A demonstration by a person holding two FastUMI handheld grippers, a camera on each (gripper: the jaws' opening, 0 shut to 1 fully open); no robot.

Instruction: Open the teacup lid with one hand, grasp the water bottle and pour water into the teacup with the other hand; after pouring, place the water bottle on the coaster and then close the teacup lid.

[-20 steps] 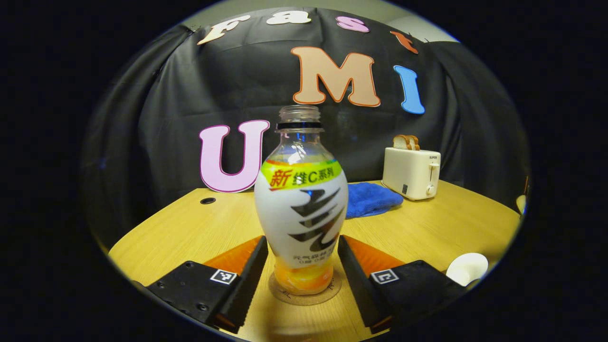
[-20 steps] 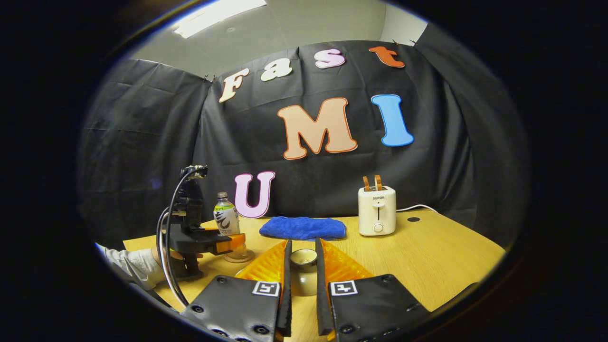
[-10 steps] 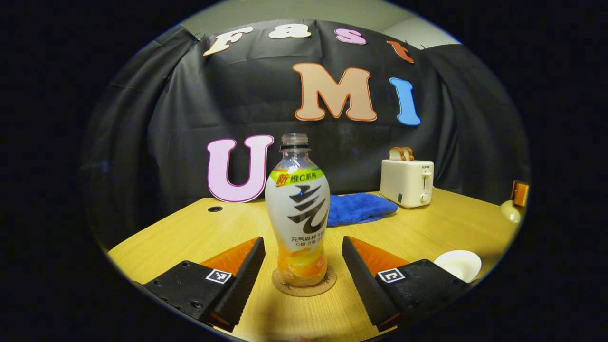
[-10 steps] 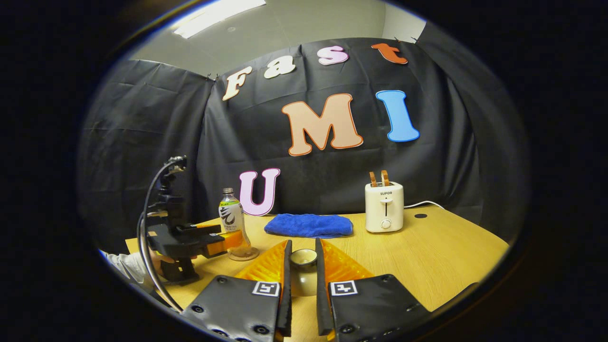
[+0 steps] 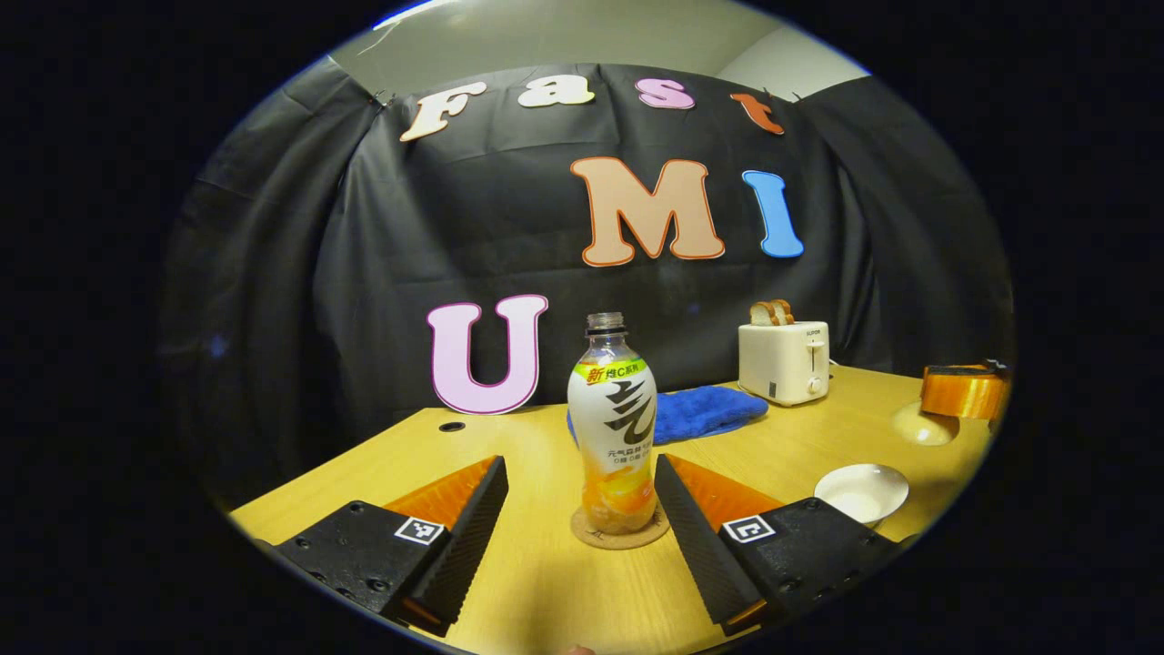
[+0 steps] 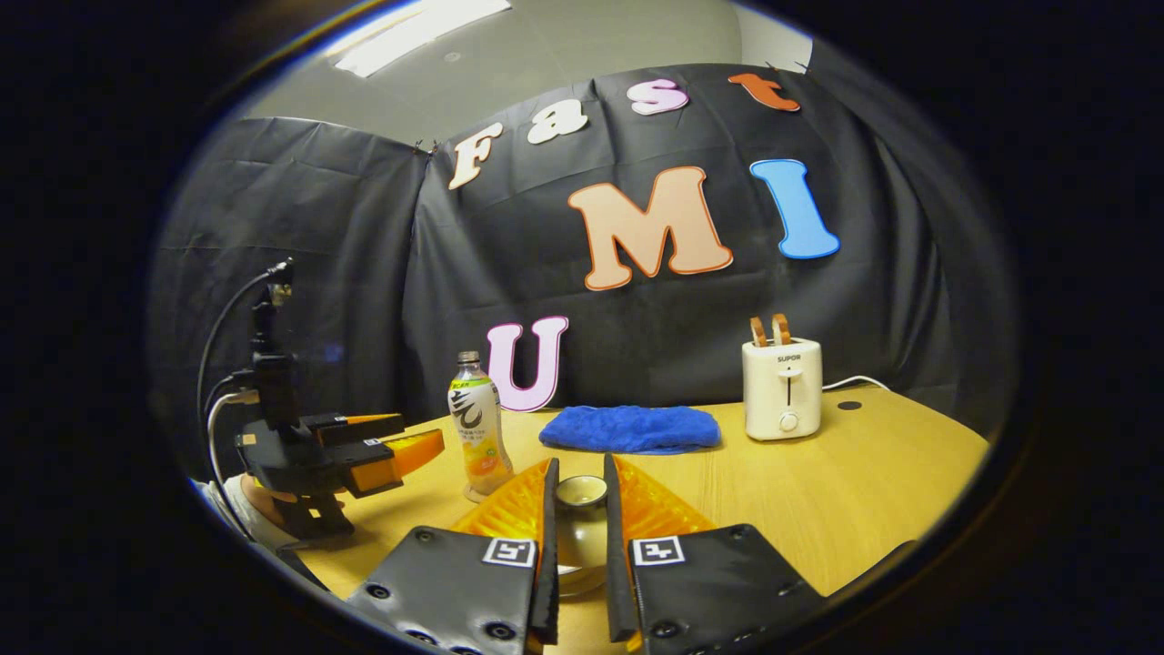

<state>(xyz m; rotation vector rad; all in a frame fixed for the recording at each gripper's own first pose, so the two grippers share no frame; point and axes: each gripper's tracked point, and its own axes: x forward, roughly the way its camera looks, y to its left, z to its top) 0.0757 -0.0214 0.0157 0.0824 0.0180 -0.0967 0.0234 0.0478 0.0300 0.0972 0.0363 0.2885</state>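
Note:
The uncapped water bottle (image 5: 614,428) with orange drink in its base stands upright on the round cork coaster (image 5: 621,537). My left gripper (image 5: 578,464) is open, its fingers apart on either side and short of the bottle. To the right sits the open white teacup (image 5: 861,491), with the beige lid (image 5: 923,423) held above the table beyond it by my right gripper (image 5: 964,391). In the right gripper view the lid (image 6: 582,523) sits between the fingers of the right gripper (image 6: 580,464), which is shut on it. There the bottle (image 6: 477,428) stands at left, with the left gripper (image 6: 414,437) beside it.
A blue cloth (image 6: 629,428) lies at the back of the wooden table (image 6: 818,491). A white toaster (image 6: 782,387) holding two bread slices stands to the cloth's right. A person's sleeve (image 6: 232,496) shows under the left gripper. Cable holes (image 5: 451,426) pierce the tabletop.
My left gripper has drawn back from the bottle, which stays upright on the coaster. The right gripper keeps hold of the lid and has turned slightly.

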